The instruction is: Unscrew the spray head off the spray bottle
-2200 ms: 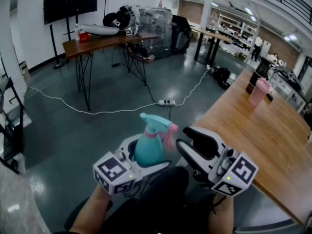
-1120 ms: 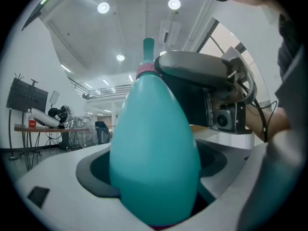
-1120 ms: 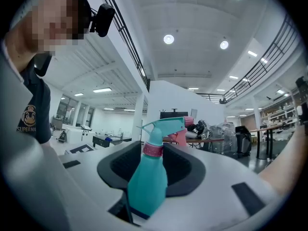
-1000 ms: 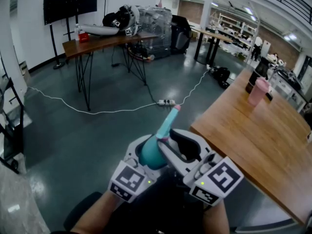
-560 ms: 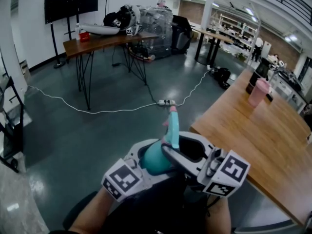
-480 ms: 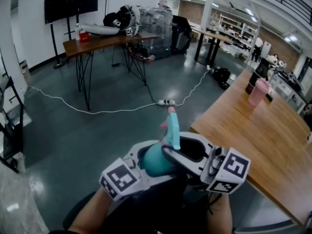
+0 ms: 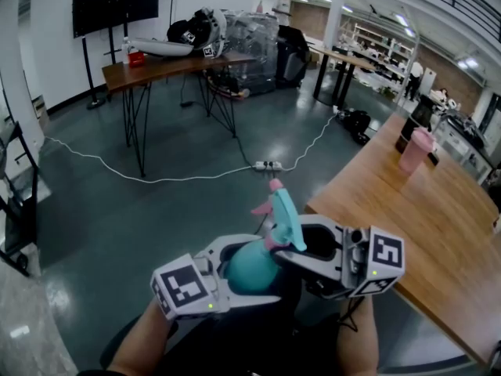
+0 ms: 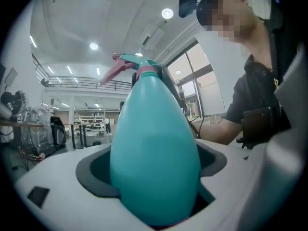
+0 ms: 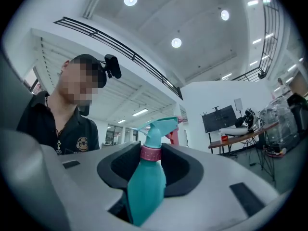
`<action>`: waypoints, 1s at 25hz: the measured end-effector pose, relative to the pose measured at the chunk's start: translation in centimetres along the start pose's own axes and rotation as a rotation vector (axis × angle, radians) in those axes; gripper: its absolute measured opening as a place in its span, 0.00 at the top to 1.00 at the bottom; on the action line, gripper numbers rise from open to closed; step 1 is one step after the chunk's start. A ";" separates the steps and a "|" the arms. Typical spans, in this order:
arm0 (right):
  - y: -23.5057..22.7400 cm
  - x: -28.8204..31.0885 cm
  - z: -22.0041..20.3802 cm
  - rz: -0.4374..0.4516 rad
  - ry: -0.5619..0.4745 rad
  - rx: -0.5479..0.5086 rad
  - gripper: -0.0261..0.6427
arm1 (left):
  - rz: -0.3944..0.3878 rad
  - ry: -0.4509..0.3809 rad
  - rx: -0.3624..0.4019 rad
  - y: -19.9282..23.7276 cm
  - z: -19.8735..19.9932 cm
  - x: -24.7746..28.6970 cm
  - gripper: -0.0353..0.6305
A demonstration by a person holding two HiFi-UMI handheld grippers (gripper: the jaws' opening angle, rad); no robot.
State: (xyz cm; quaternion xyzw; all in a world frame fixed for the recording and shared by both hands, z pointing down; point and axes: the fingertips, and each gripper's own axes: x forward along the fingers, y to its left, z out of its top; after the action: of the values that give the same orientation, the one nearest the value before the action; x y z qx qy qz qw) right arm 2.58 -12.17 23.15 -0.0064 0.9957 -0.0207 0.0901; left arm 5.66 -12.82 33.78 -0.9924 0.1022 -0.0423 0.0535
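One spray bottle: left claw clamps belly, right claw its collar.

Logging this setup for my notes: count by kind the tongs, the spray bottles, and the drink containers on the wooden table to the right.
Left tongs, right tongs: 2
Spray bottle: 1
Pink cup: 1
Dark flask: 1
Total: 5

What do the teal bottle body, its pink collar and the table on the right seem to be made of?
The bottle body is probably plastic: smooth, semi-matte, even teal with soft highlights. The collar is likely plastic too; a fine moulded texture shows on it. The table looks like wood or veneer: brown grain streaks, low sheen.
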 end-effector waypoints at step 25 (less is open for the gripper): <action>-3.6 -0.8 5.5 -0.334 -0.067 -0.177 0.75 | 0.329 0.217 -0.056 5.6 -4.6 -0.1 0.27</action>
State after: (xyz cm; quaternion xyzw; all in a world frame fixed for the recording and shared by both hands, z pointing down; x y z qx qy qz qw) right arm 4.34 -15.98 18.02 -0.1803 0.9752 0.0523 0.1175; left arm 3.99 -18.73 37.67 -0.9530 0.2694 -0.1367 0.0206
